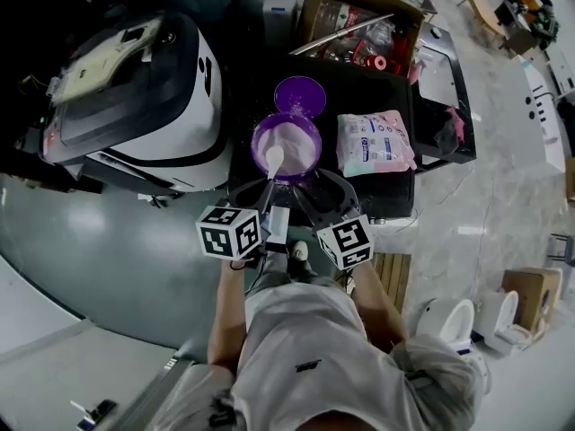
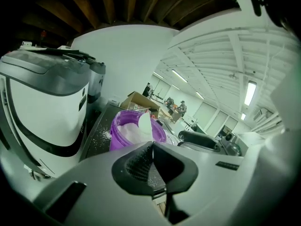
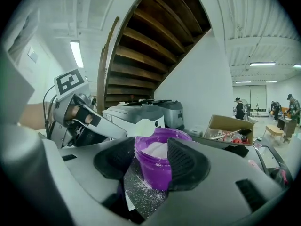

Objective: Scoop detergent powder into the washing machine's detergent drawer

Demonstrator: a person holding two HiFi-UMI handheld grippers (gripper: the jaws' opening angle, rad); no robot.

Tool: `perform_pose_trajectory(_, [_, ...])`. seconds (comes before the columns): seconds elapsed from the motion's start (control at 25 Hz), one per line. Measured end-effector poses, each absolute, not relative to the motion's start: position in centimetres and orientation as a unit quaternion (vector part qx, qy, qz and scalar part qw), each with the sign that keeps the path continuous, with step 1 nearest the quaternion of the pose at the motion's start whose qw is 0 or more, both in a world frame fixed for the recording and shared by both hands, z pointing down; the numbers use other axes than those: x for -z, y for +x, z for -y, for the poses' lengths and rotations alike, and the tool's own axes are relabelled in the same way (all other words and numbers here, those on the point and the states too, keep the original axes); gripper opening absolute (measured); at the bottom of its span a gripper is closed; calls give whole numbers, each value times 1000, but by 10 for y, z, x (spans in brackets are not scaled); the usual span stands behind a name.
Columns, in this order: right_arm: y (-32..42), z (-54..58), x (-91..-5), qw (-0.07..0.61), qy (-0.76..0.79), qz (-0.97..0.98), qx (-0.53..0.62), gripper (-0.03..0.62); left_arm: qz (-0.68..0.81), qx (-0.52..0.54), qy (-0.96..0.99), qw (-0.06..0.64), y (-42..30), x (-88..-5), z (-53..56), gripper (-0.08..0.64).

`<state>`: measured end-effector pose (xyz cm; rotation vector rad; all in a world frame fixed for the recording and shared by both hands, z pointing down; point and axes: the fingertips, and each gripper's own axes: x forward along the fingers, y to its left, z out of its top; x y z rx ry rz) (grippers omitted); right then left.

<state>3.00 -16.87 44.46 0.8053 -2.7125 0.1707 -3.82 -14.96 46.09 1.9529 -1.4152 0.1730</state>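
Observation:
A purple tub (image 1: 286,145) of white powder stands on a black table (image 1: 359,88), its purple lid (image 1: 299,95) lying just behind it. My left gripper (image 1: 267,189) is shut on the handle of a white scoop (image 1: 274,159), whose bowl rests over the powder. In the left gripper view the scoop (image 2: 145,124) sticks up past the shut jaws (image 2: 151,147) in front of the tub (image 2: 136,133). My right gripper (image 1: 314,187) is open at the tub's near right side; its view shows the tub (image 3: 160,166) just beyond its spread jaws (image 3: 151,161).
A white washing machine (image 1: 135,97) with a dark lid stands left of the table. A detergent bag (image 1: 375,142) lies right of the tub. An open cardboard box (image 1: 359,25) with items sits behind. Spilled powder dusts the table by the tub (image 3: 141,192).

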Motion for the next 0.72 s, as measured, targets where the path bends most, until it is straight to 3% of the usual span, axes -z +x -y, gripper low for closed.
perform_pose_trajectory(0.72, [14,103,-451,168,311,933,-62,216,533,-55,765,358,-70,-461,79,15])
